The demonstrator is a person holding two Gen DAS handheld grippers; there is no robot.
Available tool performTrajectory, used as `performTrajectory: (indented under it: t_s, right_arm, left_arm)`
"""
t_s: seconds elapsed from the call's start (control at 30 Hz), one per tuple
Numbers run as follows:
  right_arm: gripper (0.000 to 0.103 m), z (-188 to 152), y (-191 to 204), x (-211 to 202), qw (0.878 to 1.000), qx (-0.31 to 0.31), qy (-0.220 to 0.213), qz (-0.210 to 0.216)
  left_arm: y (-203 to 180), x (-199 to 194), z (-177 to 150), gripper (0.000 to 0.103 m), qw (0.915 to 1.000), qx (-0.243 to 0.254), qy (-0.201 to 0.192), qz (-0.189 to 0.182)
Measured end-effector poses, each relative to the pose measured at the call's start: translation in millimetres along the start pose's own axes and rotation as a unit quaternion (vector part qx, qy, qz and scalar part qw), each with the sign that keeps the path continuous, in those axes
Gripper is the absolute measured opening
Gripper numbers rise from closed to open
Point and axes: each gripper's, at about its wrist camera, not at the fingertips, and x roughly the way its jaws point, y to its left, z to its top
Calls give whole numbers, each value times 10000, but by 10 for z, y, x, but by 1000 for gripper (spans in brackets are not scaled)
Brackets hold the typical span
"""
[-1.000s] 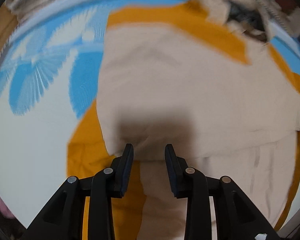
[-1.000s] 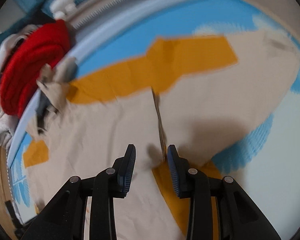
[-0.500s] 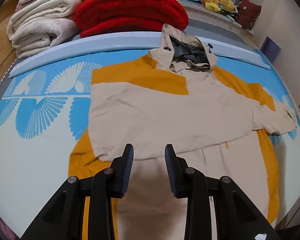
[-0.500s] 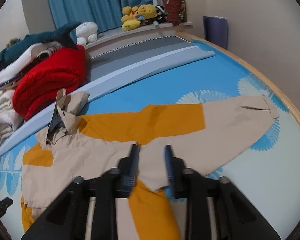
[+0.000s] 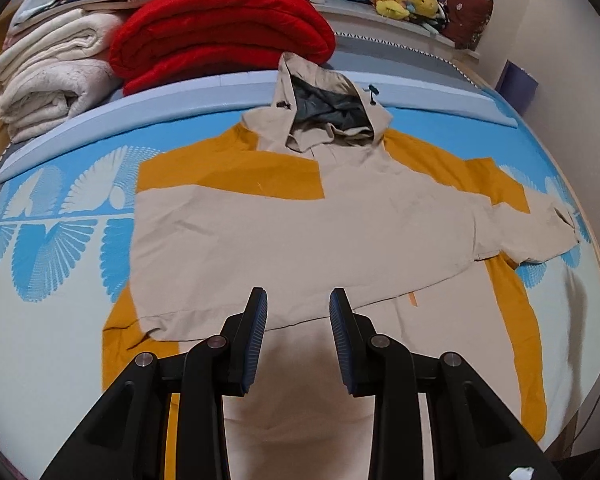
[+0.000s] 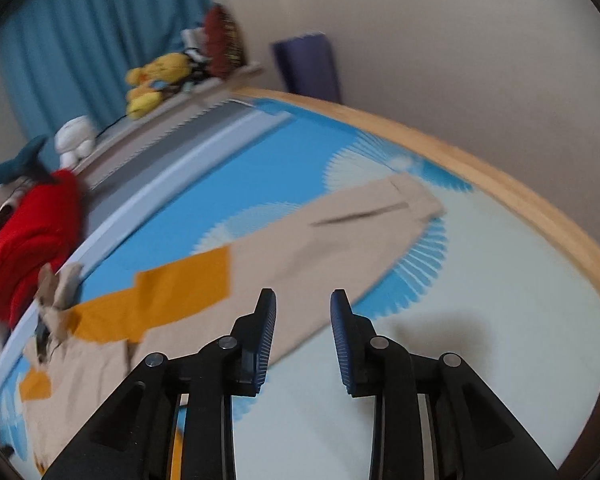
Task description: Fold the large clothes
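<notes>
Blue and white fan-patterned sheeting covers the bed (image 5: 60,236) in the left wrist view, with a pale blue bolster (image 5: 172,100) across its far edge and a grey strip behind that. On the sheet lies the beige and mustard hooded jacket (image 5: 300,240), front down toward the camera, its grey-lined hood (image 5: 324,108) propped against the bolster; one sleeve is folded across the body and the other reaches out to the right. Behind the bolster sit a folded red blanket (image 5: 220,32) and, to its left, a stack of cream blankets (image 5: 52,80); yellow plush toys (image 5: 404,0) line a ledge by blue curtains. The left claw (image 5: 298,320) hangs above the jacket's lower body, its jaws apart with nothing between them. In the right wrist view, somewhat blurred, the bed's wooden rim (image 6: 500,184) curves along a plain beige wall, where a purple box (image 6: 308,68) stands. The jacket's outstretched sleeve (image 6: 340,232) lies flat on the sheet, cuff toward the rim. The red blanket (image 6: 28,240) shows at far left, and the plush toys (image 6: 156,80) stand before the blue curtains (image 6: 80,40). The right claw (image 6: 303,320) hangs over the sleeve's near edge, jaws apart and holding nothing.
</notes>
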Motion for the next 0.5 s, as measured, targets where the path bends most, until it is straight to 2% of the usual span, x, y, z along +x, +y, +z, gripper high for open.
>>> performTrajectory:
  t_s: [0.13,0.27,0.5]
  right_arm:
    - [26,35,-344,389,9987,491,128,12]
    - [27,74,-547,702,9952,964,105,126]
    - [27,14,-872,1248,9839,1746,314,241]
  left_arm:
    - [-50,131,26,29,9999,-10,101,1]
    - [-69,257,38,29,9998,-7,202,27]
    - [-56,449,70,29,9993,-63,367,25]
